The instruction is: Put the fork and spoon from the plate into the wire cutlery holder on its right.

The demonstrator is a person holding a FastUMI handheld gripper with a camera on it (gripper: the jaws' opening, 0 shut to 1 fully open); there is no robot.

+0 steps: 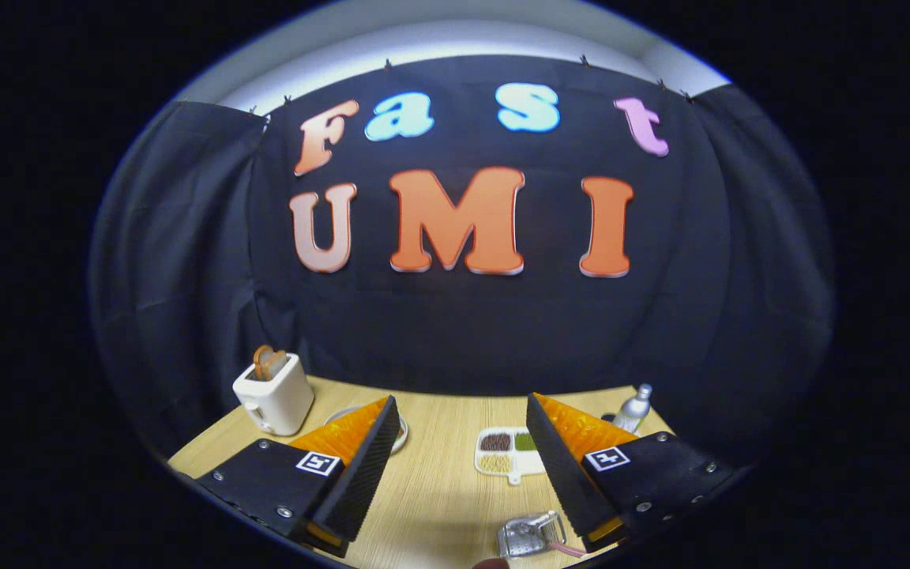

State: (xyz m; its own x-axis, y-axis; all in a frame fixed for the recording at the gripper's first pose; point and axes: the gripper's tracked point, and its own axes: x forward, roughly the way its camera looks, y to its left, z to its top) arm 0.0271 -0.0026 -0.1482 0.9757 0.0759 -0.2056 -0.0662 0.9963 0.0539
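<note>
My gripper [460, 400] is open, held above the wooden table [439, 482] with nothing between its fingers. The wire cutlery holder [528, 536] sits close below, just inside the right finger [562, 458]. A pink handle [567, 548] sticks out of the holder towards that finger. A round plate [401, 434] lies beyond the left finger [360, 466], which hides most of it. What lies on the plate is hidden.
A white toaster [273, 393] with toast in its slot stands at the table's far left. A white divided tray [509, 452] of grains lies ahead between the fingers. A small bottle [633, 408] stands at the far right by the cloth wall.
</note>
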